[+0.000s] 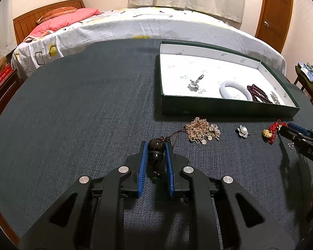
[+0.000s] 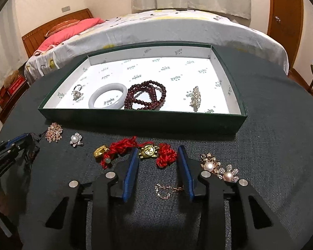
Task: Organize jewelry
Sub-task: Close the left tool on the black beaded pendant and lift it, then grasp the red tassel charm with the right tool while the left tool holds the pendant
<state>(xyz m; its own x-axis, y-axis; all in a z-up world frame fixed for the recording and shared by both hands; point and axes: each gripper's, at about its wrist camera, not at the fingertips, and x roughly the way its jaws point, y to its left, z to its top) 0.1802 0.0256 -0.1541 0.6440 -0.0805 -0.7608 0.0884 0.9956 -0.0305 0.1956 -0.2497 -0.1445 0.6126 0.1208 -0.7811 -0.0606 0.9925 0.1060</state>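
On the dark cloth worktop [image 1: 83,108], nearest the front edge, the left gripper [image 1: 155,145] is clamped on a dark glossy pendant [image 1: 155,154] whose cord trails toward a heap of gold chain [image 1: 198,130]. Beside it, the right gripper [image 2: 158,152] has its jaws apart around a red tassel charm [image 2: 148,151] with a gold ornament, the pads not pressing it. A thin gold chain [image 2: 167,189] lies between its fingers, nearer the front edge. To that gripper's right sit two pearl brooches [image 2: 219,169]; to its left lies a single pearl brooch [image 2: 76,139]. Farther back, toward the rear edge, the green box [image 2: 135,118] holds a ring [image 2: 77,92], a white bangle [image 2: 107,99], dark red beads [image 2: 147,95] and a crystal clip [image 2: 195,95].
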